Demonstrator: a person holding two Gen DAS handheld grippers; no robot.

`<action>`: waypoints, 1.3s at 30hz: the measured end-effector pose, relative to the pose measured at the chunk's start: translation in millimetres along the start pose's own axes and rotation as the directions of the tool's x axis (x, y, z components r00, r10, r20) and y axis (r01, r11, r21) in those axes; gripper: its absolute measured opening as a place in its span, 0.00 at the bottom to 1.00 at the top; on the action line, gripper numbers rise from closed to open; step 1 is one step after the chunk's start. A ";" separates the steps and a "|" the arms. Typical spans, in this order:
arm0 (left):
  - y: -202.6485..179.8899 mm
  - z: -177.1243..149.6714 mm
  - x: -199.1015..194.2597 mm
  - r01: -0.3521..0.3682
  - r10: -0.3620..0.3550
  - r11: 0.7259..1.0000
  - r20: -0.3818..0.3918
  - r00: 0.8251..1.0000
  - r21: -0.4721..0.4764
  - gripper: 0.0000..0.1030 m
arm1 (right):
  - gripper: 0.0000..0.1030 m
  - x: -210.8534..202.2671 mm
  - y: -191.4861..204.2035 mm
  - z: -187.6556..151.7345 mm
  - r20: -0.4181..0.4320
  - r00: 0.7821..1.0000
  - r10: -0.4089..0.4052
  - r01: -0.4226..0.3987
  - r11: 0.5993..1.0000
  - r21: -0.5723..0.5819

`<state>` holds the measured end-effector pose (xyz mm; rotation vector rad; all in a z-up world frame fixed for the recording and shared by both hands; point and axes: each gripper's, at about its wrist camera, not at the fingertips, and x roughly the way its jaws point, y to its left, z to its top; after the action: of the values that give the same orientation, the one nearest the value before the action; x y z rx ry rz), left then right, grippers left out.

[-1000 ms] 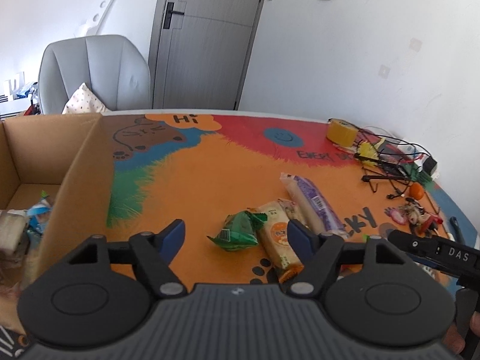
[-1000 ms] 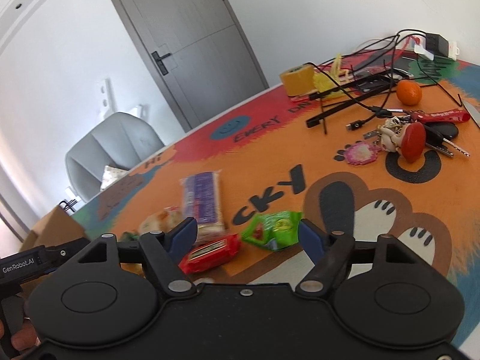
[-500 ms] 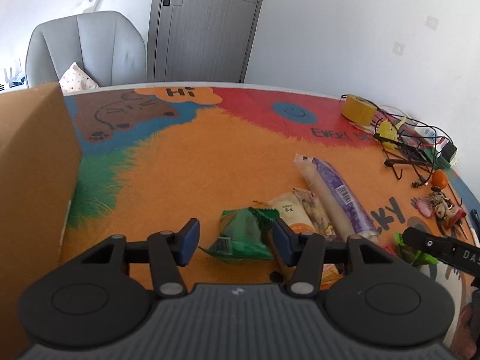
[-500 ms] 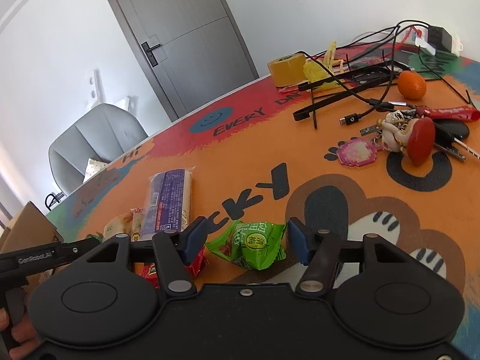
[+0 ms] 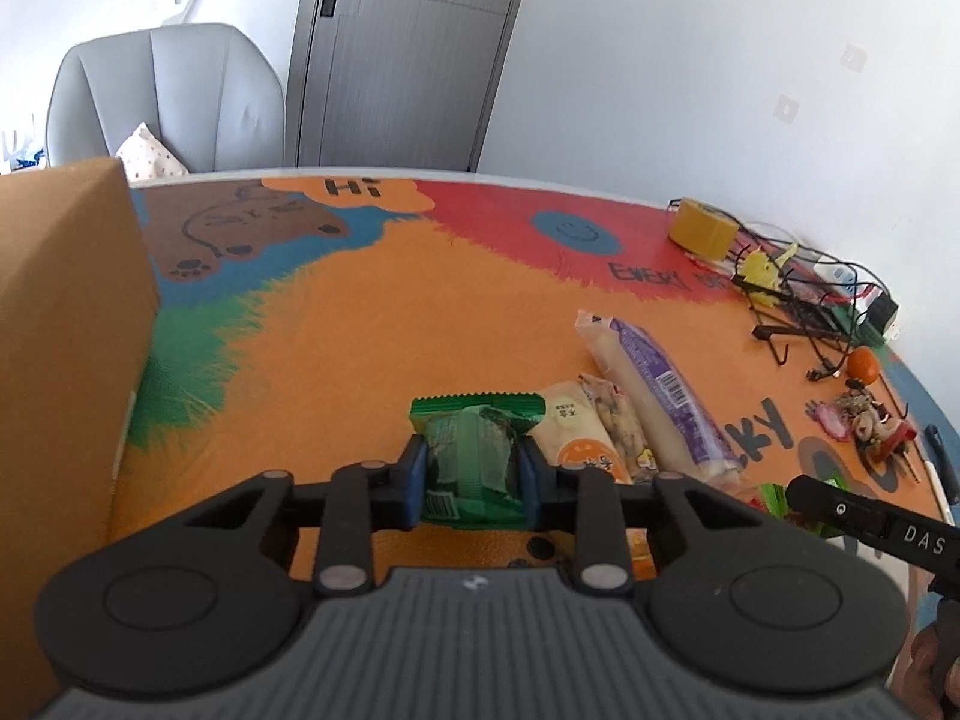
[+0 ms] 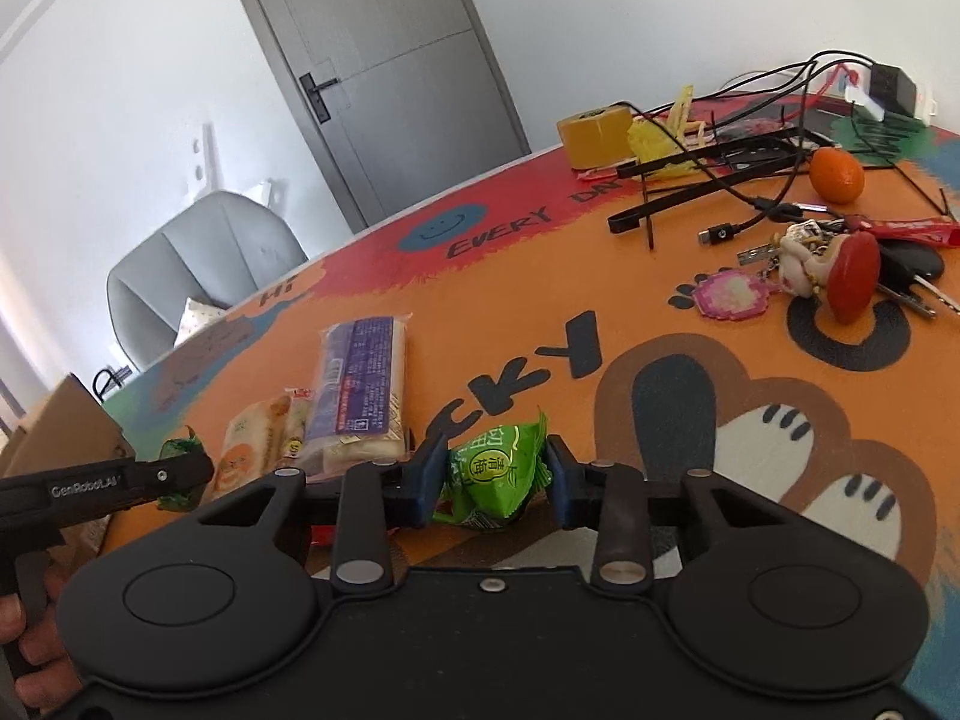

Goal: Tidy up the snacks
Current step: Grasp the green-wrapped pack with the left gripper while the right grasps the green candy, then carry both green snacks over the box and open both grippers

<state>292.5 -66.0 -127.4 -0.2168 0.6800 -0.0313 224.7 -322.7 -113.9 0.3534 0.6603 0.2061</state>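
Observation:
My left gripper (image 5: pixel 468 483) is shut on a dark green snack packet (image 5: pixel 474 456) that rests on the colourful table mat. My right gripper (image 6: pixel 495 483) is shut on a bright green snack packet (image 6: pixel 498 474) on the mat. Between them lie a long purple-and-white packet (image 5: pixel 654 384), also in the right wrist view (image 6: pixel 360 384), and a beige bread packet (image 5: pixel 576 426), also in the right wrist view (image 6: pixel 258 438). A red packet is mostly hidden under my right gripper. A cardboard box (image 5: pixel 60 372) stands at the left.
At the mat's right side lie keys with charms (image 6: pixel 834 264), an orange (image 6: pixel 837 175), black cables (image 6: pixel 720 180) and a yellow tape roll (image 6: pixel 594 132). A grey chair (image 5: pixel 168 102) stands behind the table. The other gripper's handle (image 5: pixel 870 525) reaches in from the right.
Both grippers have moved forward and down onto the snacks and closed. The left now pinches the dark green packet, the right the bright green one.

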 end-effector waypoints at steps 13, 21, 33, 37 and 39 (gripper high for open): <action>6.9 2.6 -58.2 0.018 -0.018 1.000 0.073 0.997 -0.007 0.29 | 0.34 -35.8 34.3 -2.2 0.044 0.998 0.049 -0.047 0.998 -0.036; 18.3 1.7 -95.1 0.014 -0.012 1.000 0.113 0.994 -0.011 0.29 | 0.34 -51.4 59.4 -2.9 0.063 0.993 0.097 -0.093 0.993 -0.066; 57.5 3.8 -149.4 -0.015 0.023 0.999 0.181 0.983 -0.047 0.29 | 0.34 -61.7 112.4 -7.0 0.071 0.980 0.186 -0.176 0.977 -0.123; 72.9 4.2 -163.5 -0.031 0.044 0.997 0.198 0.979 -0.067 0.29 | 0.34 -61.9 131.9 -8.0 0.068 0.975 0.211 -0.199 0.969 -0.147; 79.2 4.3 -168.7 -0.038 0.053 0.996 0.205 0.977 -0.075 0.29 | 0.34 -61.6 139.6 -8.6 0.065 0.973 0.222 -0.209 0.965 -0.156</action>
<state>160.6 29.0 -36.0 -0.2682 0.4789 0.0590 161.2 -210.4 -32.0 0.2892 0.5213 0.4442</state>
